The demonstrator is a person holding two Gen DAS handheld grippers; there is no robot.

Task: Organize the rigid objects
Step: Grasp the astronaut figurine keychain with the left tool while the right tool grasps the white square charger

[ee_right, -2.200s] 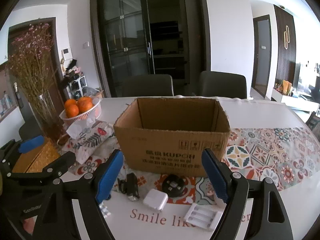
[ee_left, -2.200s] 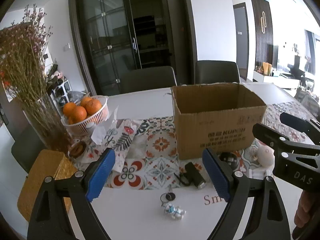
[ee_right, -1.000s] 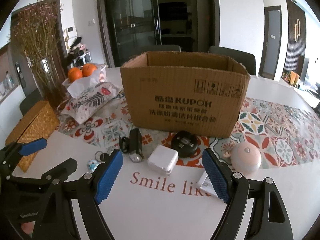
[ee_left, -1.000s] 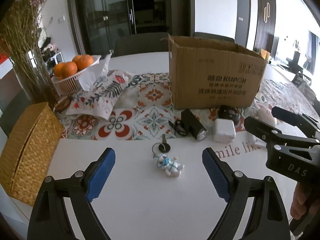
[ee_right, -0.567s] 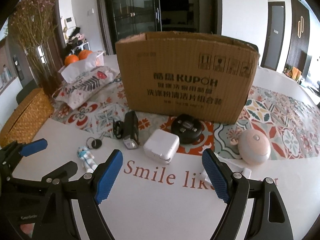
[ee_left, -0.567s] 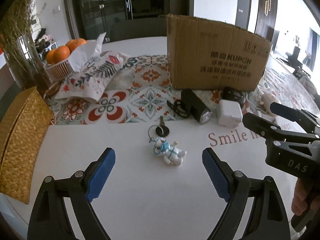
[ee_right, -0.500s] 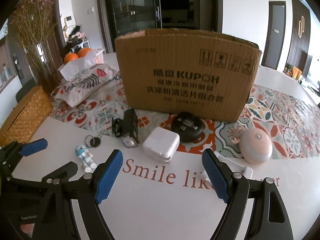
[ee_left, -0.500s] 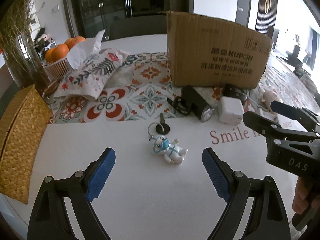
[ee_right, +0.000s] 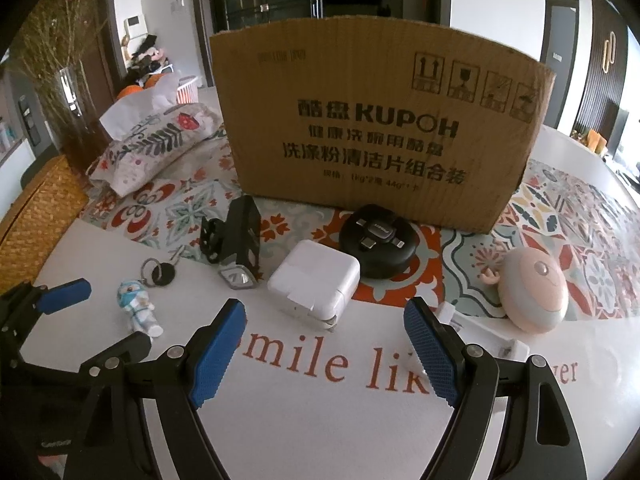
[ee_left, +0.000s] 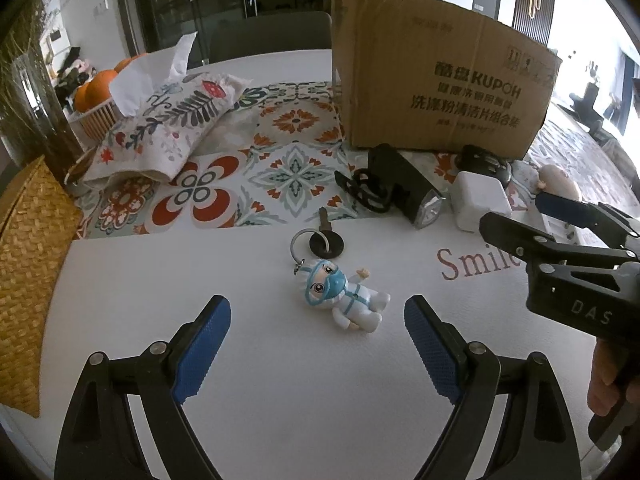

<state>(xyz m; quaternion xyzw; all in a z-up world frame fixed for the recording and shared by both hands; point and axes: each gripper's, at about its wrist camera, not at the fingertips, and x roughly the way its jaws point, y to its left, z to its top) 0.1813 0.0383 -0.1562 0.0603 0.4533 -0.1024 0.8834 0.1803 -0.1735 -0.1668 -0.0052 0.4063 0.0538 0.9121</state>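
On the worktop (ee_right: 320, 420): cardboard box (ee_right: 380, 120), inside hidden | basket (ee_left: 94, 118): oranges (ee_left: 100, 82) | left tool (ee_left: 316, 340) spread, empty | right tool (ee_right: 324, 340) spread, empty

White table (ee_left: 280, 400) with patterned runner (ee_left: 288, 160), keychain figure (ee_left: 344, 298).

Both grippers have sunk toward the table (ee_left: 280, 400).

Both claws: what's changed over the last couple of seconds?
Both have come down toward the table: the left claw onto the figurine keychain, the right claw onto the white charger. Both remain open and empty. No object moved.
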